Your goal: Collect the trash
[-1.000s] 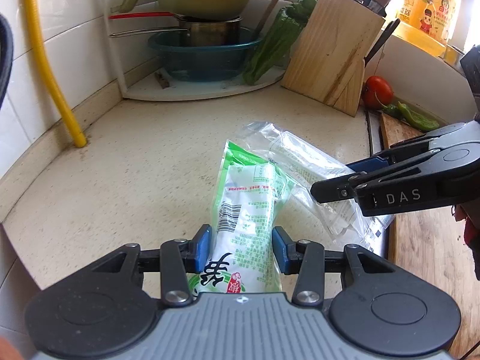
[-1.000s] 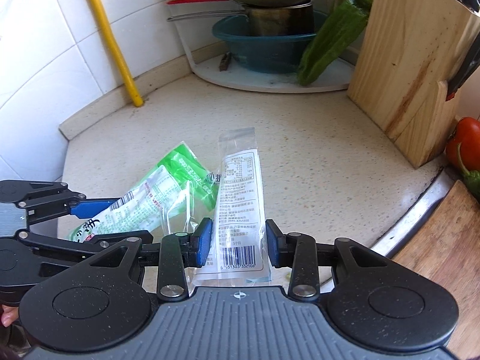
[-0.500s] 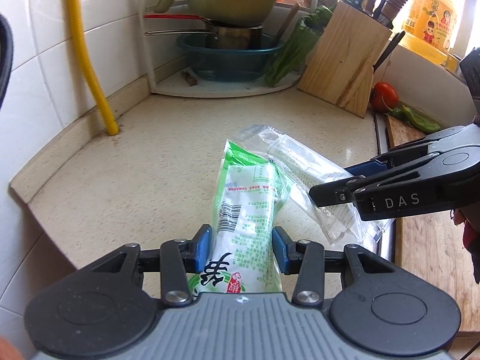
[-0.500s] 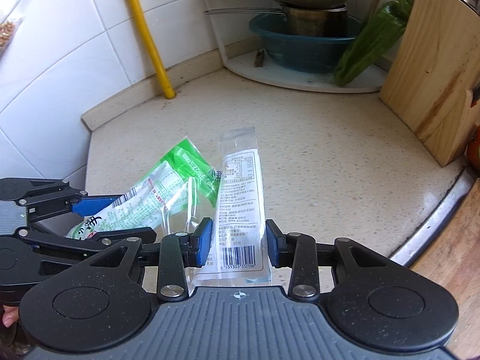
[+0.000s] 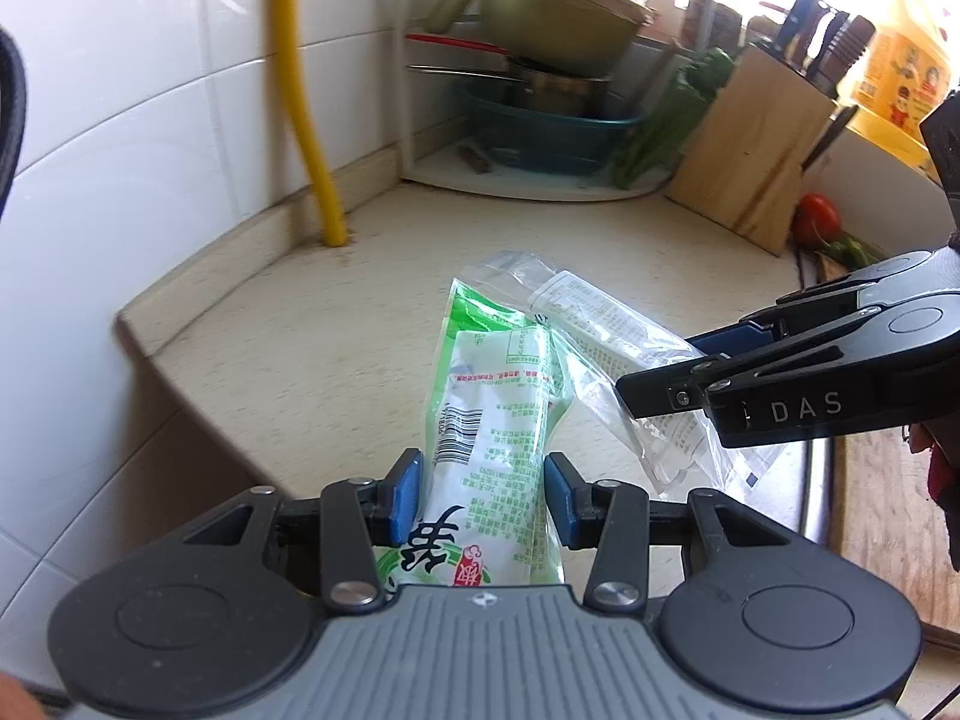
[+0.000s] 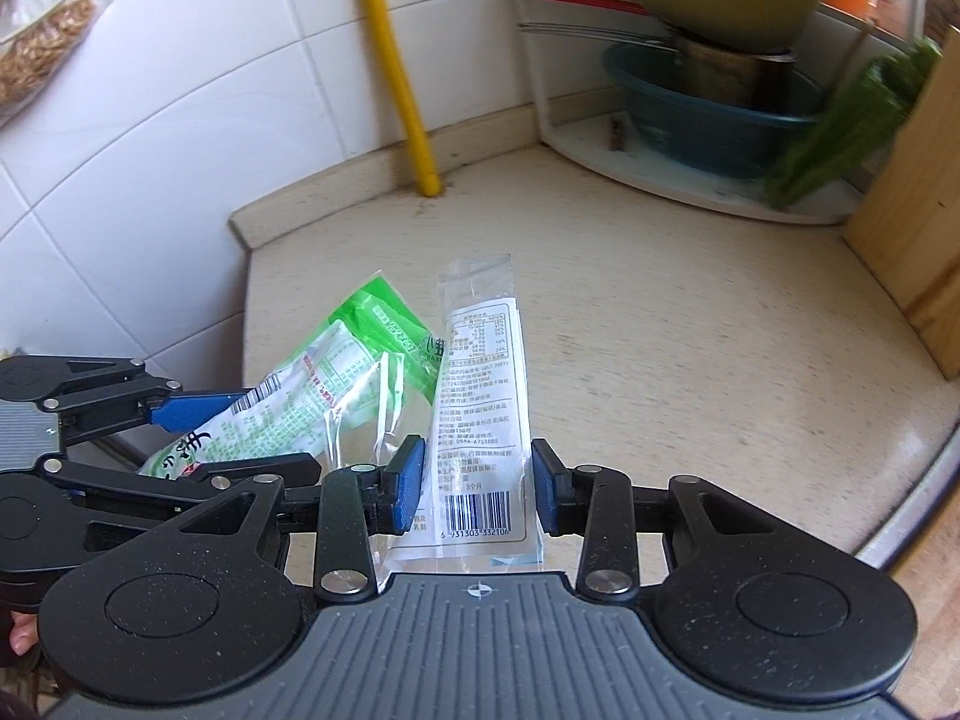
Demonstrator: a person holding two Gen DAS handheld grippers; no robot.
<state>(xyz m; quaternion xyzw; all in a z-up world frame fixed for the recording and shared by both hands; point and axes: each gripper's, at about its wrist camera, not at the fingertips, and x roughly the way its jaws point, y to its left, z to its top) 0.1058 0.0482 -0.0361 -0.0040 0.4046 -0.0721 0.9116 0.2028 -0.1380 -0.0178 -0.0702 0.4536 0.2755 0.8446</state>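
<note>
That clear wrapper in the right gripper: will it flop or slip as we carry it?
The clear wrapper probably weighs almost nothing. It is thin, creased film, so its free end may bend. The right gripper pinches only the barcode end; glossy plastic might slip.

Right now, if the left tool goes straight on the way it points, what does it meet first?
Probably the beige counter, near its left edge. The left tool points down at it over the green wrapper it holds, so that wrapper's far end may touch first. Depth is unclear.
</note>
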